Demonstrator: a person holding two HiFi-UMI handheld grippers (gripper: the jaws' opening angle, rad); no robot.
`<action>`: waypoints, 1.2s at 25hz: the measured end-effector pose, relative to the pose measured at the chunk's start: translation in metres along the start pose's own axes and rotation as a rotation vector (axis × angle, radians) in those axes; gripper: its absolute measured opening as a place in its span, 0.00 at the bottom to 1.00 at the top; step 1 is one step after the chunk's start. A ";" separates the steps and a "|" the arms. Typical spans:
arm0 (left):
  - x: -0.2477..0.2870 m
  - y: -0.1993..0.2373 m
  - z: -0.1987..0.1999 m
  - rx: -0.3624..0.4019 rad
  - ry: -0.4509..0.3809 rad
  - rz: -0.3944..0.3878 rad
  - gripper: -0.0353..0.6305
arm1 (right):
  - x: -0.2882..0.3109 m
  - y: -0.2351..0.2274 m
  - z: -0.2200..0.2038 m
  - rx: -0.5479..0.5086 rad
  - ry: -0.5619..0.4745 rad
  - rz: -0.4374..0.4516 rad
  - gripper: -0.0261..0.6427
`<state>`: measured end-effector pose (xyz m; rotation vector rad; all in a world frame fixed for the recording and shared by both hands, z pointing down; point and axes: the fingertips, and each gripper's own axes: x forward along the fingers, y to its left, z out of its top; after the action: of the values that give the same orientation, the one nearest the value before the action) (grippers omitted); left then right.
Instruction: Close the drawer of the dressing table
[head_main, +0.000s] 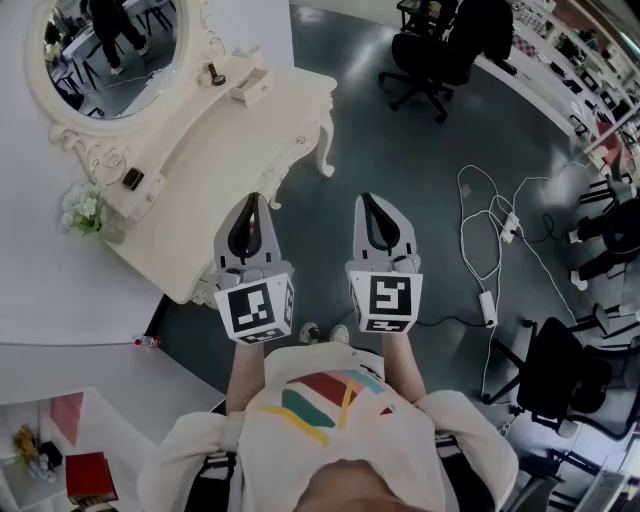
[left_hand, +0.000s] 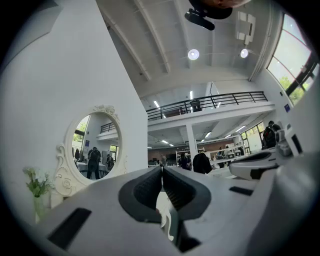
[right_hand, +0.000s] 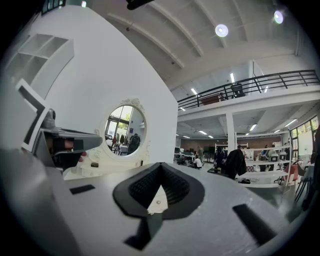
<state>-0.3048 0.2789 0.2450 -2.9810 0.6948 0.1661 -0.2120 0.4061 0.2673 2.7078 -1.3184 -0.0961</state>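
The cream dressing table (head_main: 235, 130) with its oval mirror (head_main: 110, 50) stands at the upper left of the head view. No open drawer shows there; its front edge runs just left of my left gripper (head_main: 252, 202). Both grippers are held side by side, pointing away from me over the dark floor. The left gripper (left_hand: 161, 170) is shut with nothing between its jaws. My right gripper (head_main: 368, 200) is also shut and empty (right_hand: 160, 166). Behind its jaws a cream surface with a small knob (right_hand: 158, 202) shows. The mirror (left_hand: 92, 150) appears left in the left gripper view.
A vase of white flowers (head_main: 85, 212), a small dark item (head_main: 132, 180) and a box (head_main: 250, 88) sit on the table. A black office chair (head_main: 440, 50) stands behind. White cables (head_main: 490, 240) lie on the floor at right, near another chair (head_main: 570, 370).
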 end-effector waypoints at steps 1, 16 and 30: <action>0.000 0.000 0.000 0.000 0.000 0.001 0.06 | -0.001 0.000 -0.002 -0.006 0.004 0.001 0.04; -0.013 -0.026 0.004 0.026 -0.025 0.033 0.06 | -0.018 -0.019 -0.005 0.048 -0.044 0.079 0.04; 0.021 -0.042 -0.010 -0.029 -0.077 0.054 0.06 | -0.008 -0.062 -0.025 0.001 -0.046 0.083 0.04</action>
<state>-0.2667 0.3068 0.2543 -2.9663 0.7707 0.2946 -0.1658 0.4522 0.2834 2.6630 -1.4415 -0.1508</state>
